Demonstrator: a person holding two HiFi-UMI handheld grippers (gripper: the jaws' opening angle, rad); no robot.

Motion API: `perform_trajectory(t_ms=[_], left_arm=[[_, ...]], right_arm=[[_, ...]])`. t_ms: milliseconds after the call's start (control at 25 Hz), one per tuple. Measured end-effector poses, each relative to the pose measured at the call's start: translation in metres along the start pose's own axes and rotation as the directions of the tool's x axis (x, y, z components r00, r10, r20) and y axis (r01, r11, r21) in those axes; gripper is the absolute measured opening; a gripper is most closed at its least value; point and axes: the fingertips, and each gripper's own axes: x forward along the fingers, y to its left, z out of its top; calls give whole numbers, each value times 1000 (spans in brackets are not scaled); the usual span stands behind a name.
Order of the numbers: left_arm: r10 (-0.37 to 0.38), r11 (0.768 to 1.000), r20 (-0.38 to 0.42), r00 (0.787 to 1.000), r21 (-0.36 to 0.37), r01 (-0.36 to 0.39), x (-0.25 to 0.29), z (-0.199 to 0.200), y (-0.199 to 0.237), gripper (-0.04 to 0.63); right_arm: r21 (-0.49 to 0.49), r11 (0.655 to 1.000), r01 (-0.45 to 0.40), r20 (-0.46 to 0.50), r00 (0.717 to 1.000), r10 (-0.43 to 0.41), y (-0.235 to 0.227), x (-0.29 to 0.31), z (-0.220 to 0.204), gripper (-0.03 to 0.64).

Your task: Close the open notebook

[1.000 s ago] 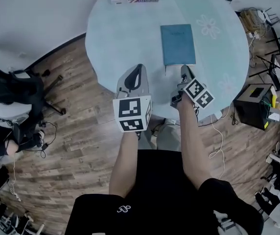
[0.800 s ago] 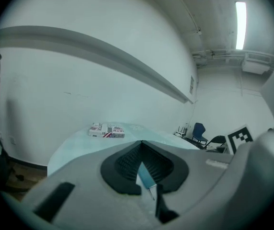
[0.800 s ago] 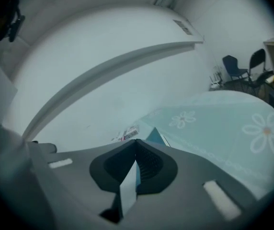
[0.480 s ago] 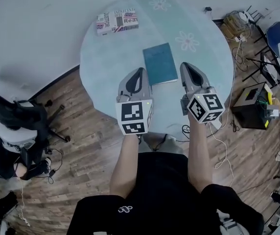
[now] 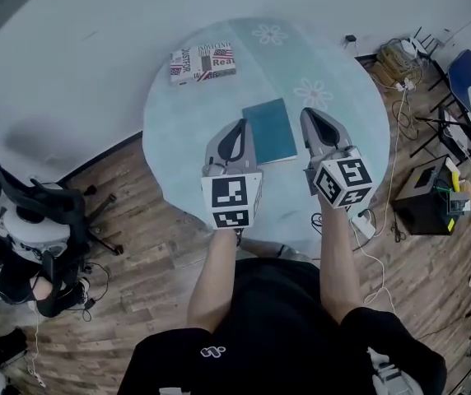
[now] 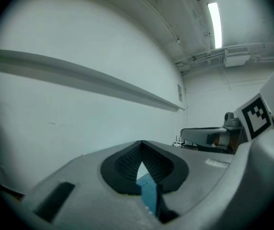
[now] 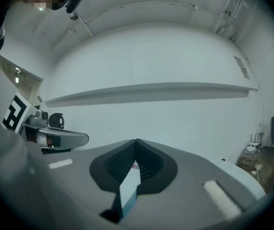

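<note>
The teal notebook lies closed and flat on the round pale-blue table. It sits between my two grippers in the head view. Both grippers are held level above the table's near half, touching nothing. My left gripper is just left of the notebook, its jaws meeting at the tips with nothing gripped. My right gripper is just right of it, jaws also together and empty. A thin teal sliver shows through the slit behind the left jaws.
A box printed with flags and newsprint lies at the table's far left edge. A black office chair stands on the wood floor at left. A black case, cables and a power strip are at right. A white wall is beyond.
Both grippers have risen from the table's near edge, and the right one has rolled upright. The notebook stays closed; the head camera has shifted, so the table sits lower in view.
</note>
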Motion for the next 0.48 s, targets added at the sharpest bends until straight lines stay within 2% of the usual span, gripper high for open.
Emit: perform_trajectory(t_ms=[480], left_arm=[[28, 999, -8, 1000, -16, -28, 13, -4, 7, 2]], right_arm=[[-39, 999, -33, -24, 999, 32, -5, 16, -2, 12]])
